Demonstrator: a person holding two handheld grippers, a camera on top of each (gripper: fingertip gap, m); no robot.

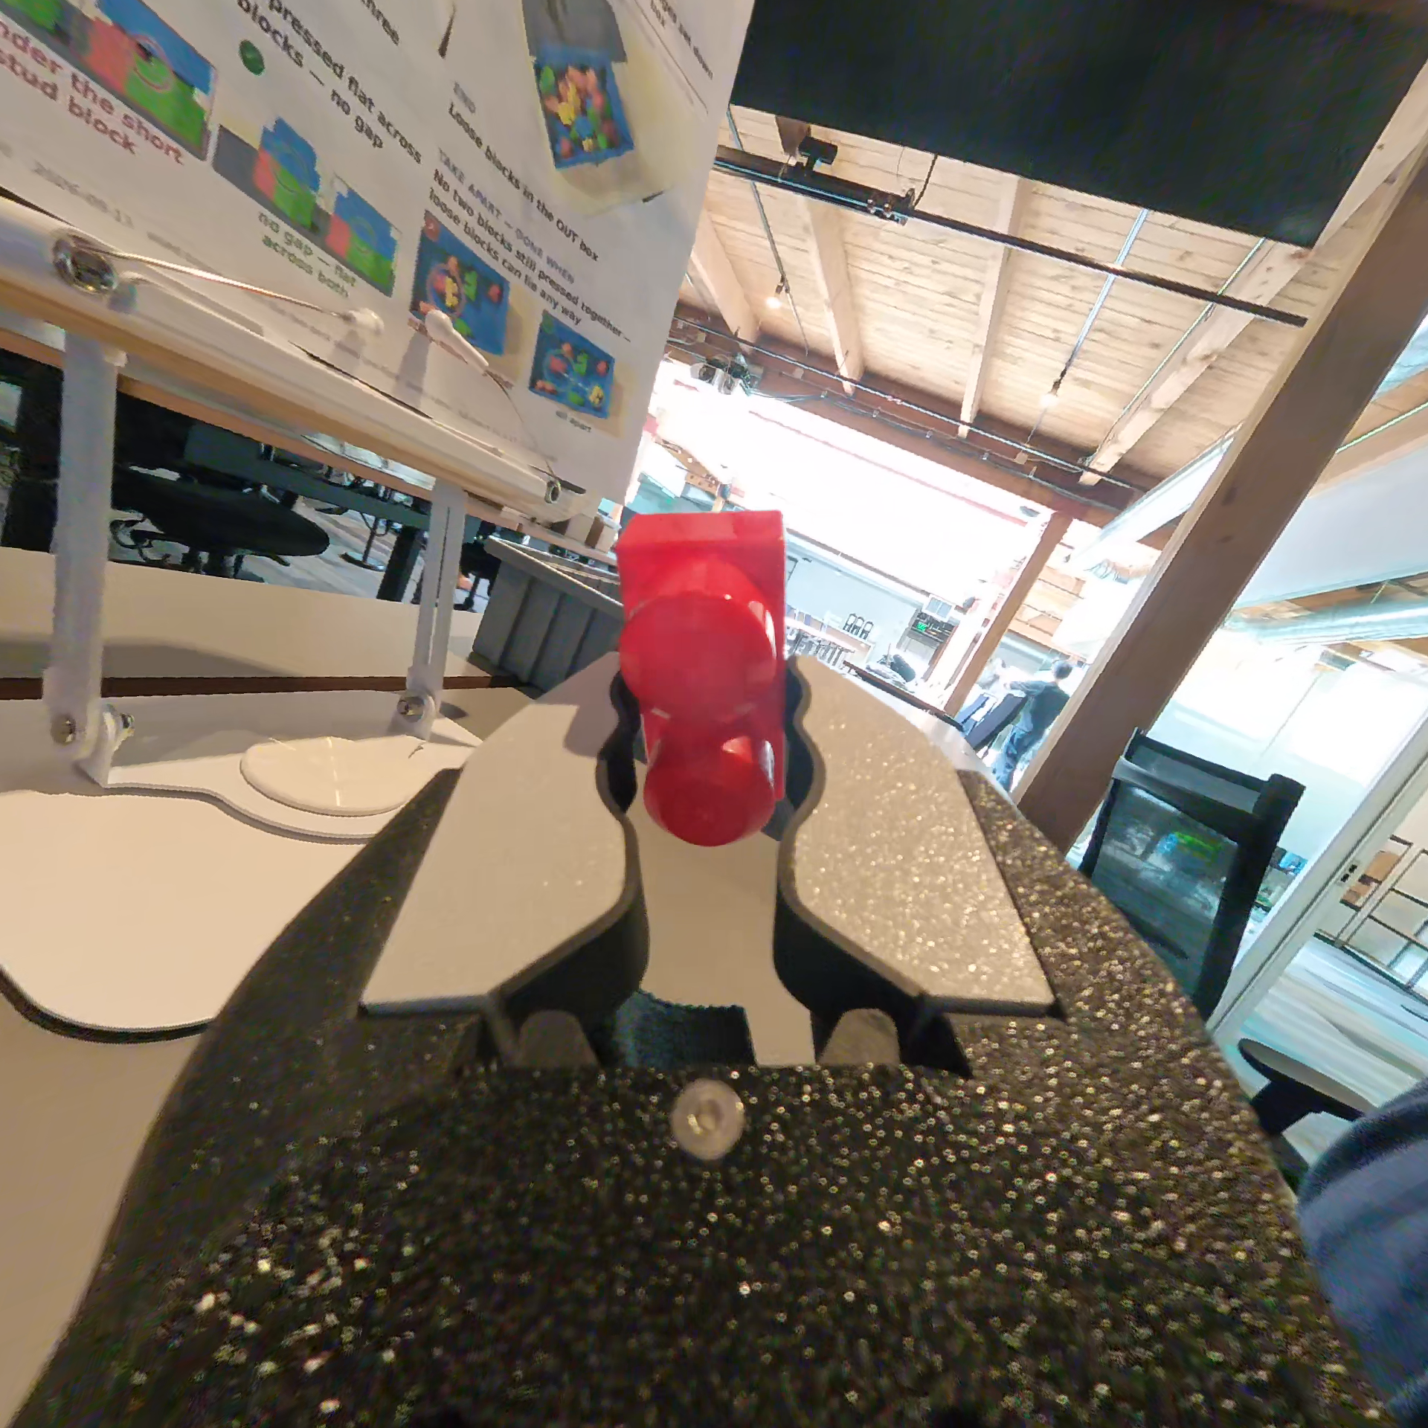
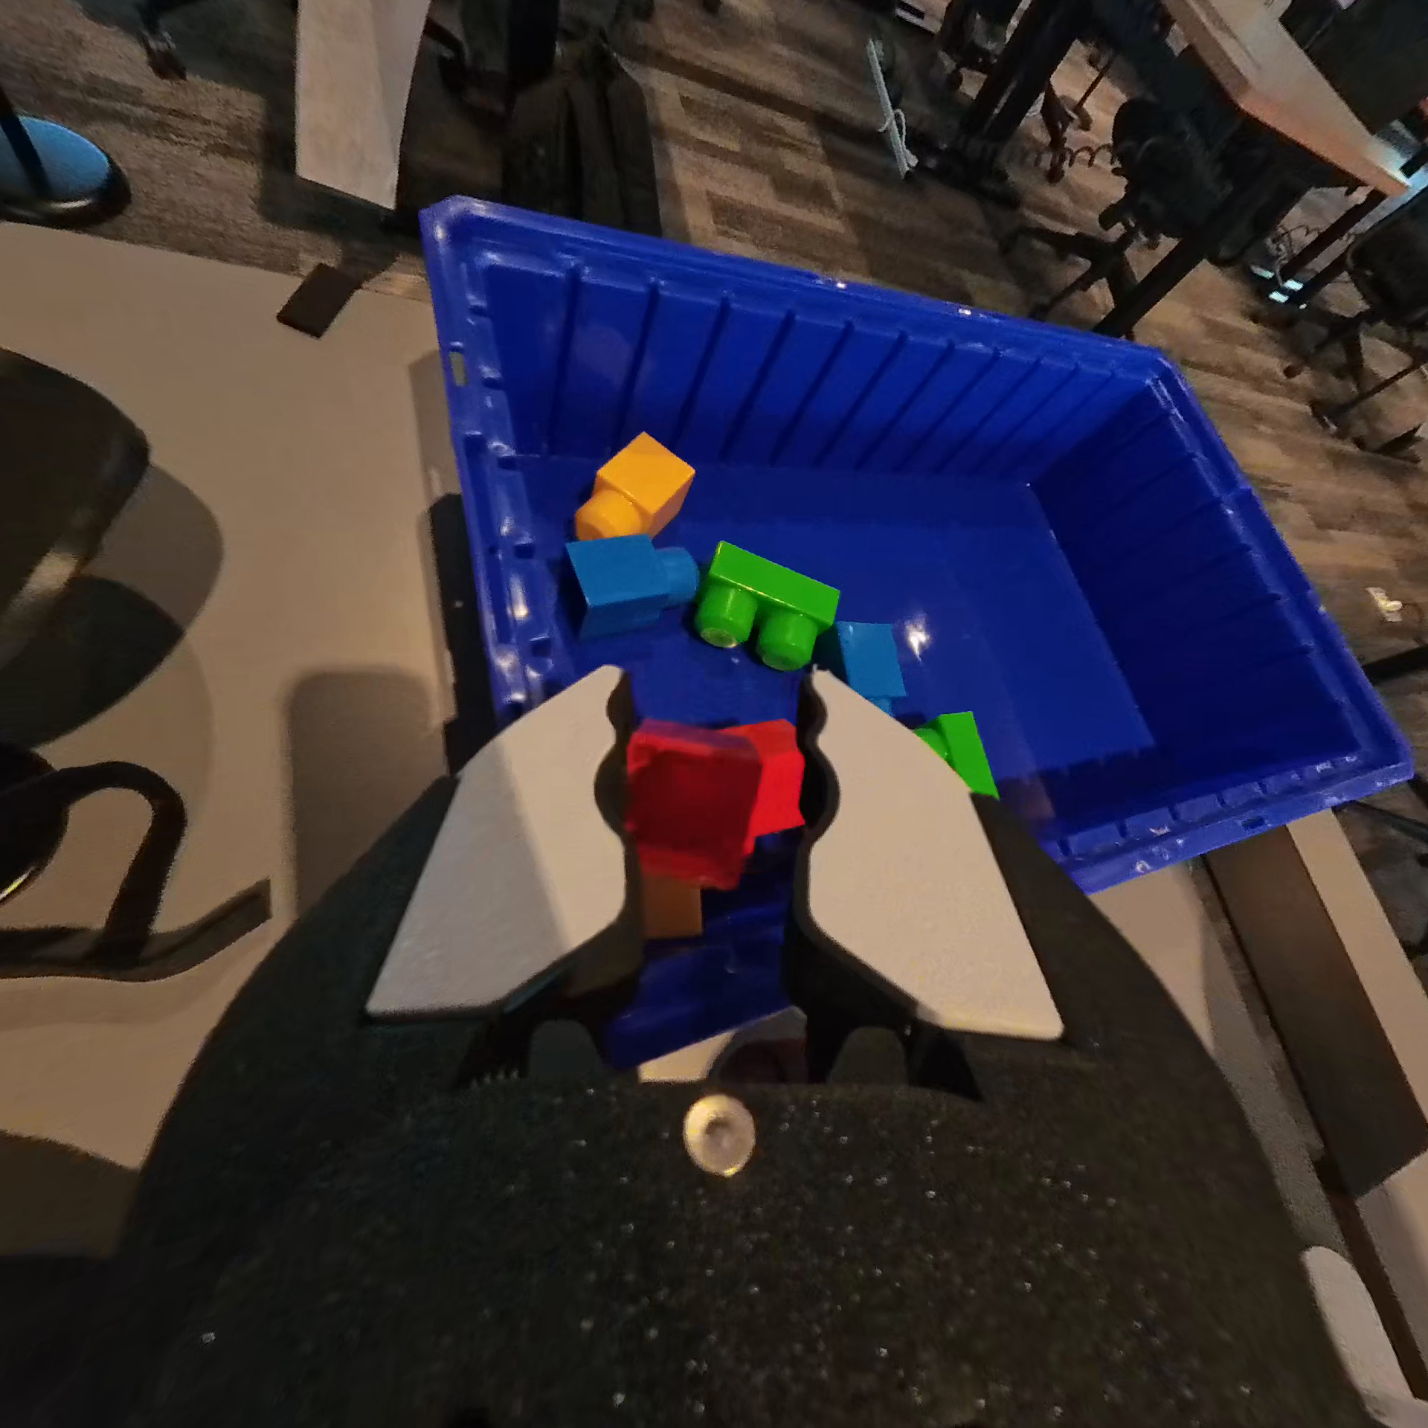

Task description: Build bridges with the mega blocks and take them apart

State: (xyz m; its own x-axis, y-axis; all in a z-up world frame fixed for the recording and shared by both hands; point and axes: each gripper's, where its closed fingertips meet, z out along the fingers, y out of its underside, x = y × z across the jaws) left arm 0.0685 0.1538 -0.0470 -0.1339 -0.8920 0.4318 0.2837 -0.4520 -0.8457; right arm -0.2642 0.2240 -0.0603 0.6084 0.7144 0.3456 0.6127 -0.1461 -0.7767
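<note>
Left gripper: raised off the bench, its fingers clenched on a red two-stud block whose studs face the camera.
Right gripper: fingers grasping a red block, held above the near end of the blue bin.
Beyond the right fingers: orange block, blue block and green two-stud block lie loose on the bin floor.
Beside the right-hand finger: a second blue block and a second green block, partly hidden.
Left of the left fingers: white stand holding a printed sheet.
</note>
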